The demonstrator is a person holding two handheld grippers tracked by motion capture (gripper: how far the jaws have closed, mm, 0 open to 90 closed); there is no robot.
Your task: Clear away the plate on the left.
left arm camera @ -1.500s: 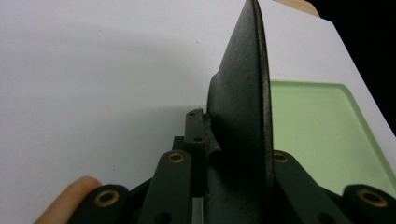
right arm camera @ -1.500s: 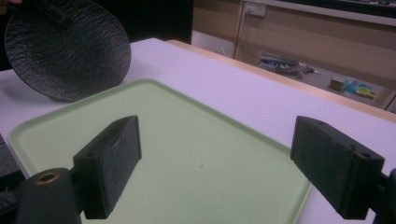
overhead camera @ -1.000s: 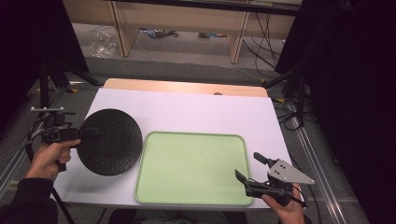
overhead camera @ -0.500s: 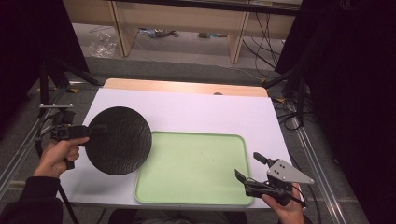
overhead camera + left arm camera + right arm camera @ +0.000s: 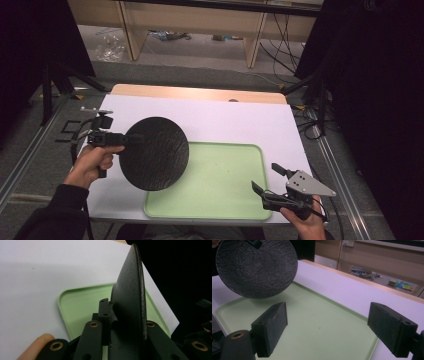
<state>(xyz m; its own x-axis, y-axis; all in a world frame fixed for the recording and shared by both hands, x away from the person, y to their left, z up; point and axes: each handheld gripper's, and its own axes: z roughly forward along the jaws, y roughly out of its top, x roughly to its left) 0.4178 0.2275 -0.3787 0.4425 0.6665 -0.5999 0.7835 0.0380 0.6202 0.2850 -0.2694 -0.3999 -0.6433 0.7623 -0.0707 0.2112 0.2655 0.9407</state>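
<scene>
While the high view looks down on the white table (image 5: 235, 120), the left gripper (image 5: 131, 139) pinches the rim of a black plate (image 5: 155, 152) at the plate's left edge. The plate is lifted and tilted, its right part hanging over the left end of the green tray (image 5: 220, 185) and its left part over the white surface. The person's left hand (image 5: 92, 162) grasps the gripper's handle from below, the dark sleeve (image 5: 55, 215) coming in at the bottom left corner. At the bottom right, the right gripper (image 5: 270, 180) rests over the tray's near right corner, its jaws spread with nothing between them, and the grey three-cornered plate (image 5: 309, 184) sits on top of it. The person's right hand (image 5: 302, 217) holds it from beneath.

From the left gripper view, the black plate (image 5: 130, 305) stands on edge, running up from the bottom of the frame, clamped between the two black jaws. One pad (image 5: 104, 312) presses against its left face; the other jaw lies along its right side. Beyond the plate lies the green tray (image 5: 82, 307), on the white table (image 5: 37, 272). A fingertip (image 5: 37, 341) shows at the bottom left.

Seen in the right gripper view, the two jaws stand wide apart, with the right gripper (image 5: 332, 325) empty over the green tray (image 5: 322, 322). The black plate (image 5: 257, 267) hangs at the upper left, its rough underside facing the camera, above the tray's far corner and clear of it. The white table (image 5: 352, 295) runs behind the tray to its wooden far edge (image 5: 367, 283).
</scene>
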